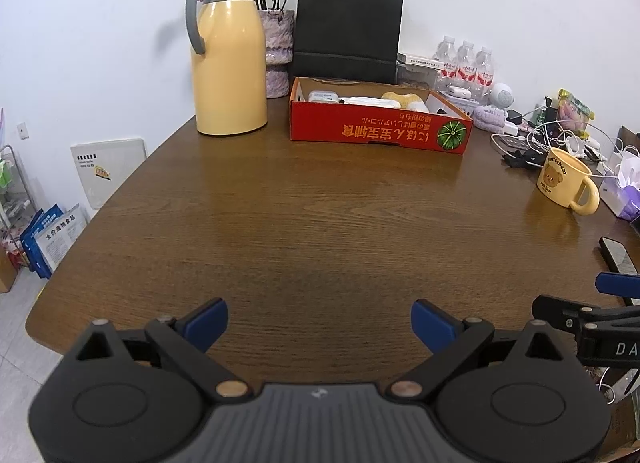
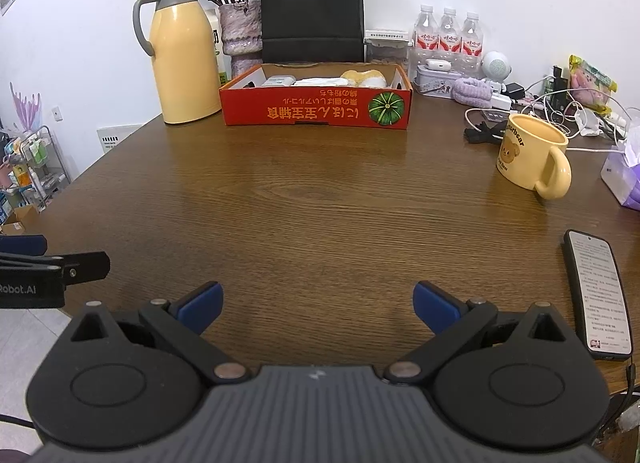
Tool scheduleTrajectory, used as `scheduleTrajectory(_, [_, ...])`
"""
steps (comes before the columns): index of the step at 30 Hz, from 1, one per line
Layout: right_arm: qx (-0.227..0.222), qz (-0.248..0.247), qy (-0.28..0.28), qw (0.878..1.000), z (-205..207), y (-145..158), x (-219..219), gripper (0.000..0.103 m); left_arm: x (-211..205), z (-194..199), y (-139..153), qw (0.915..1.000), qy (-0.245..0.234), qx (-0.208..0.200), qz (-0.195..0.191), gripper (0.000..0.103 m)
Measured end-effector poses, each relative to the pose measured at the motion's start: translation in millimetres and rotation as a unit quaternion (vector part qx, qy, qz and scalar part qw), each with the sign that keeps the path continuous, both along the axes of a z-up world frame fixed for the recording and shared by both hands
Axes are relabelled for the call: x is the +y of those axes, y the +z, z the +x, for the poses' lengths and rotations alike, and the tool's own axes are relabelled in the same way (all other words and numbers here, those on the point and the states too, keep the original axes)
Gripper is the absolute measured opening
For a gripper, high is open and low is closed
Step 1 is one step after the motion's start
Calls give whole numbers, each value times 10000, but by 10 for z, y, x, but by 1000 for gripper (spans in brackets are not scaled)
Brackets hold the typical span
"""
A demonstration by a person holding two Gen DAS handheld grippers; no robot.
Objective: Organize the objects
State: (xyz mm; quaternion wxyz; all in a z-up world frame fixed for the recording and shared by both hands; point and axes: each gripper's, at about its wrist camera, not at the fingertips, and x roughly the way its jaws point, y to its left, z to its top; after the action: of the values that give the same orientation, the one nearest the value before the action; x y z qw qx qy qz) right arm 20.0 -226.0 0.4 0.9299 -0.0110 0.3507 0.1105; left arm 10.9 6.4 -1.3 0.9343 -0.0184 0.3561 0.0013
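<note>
Yellow bear mug (image 2: 530, 155): upright, ahead and right of the right gripper (image 2: 316, 303), near the cables; likely rigid, glazed, slippery, breakable; best taken by rim or handle. Left gripper (image 1: 320, 323) and right gripper both spread wide, empty. Red box (image 2: 316, 111) straight ahead; bare wooden table (image 2: 320, 203) between; phone (image 2: 600, 295) close right.

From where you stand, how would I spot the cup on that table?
Start at the brown wooden table and find the shallow red cardboard box near the wall. Look right of it, nearer you: the pale yellow mug stands upright beside tangled white cables. Its cartoon bear print and big handle set it apart from the taller yellow thermos jug.
</note>
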Motion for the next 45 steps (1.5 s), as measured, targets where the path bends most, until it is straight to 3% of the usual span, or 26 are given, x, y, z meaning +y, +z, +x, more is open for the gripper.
scheduleTrajectory(45, [57, -6, -73, 10000, 16, -30, -55, 103, -36, 43, -36, 9998, -92, 143, 50, 99])
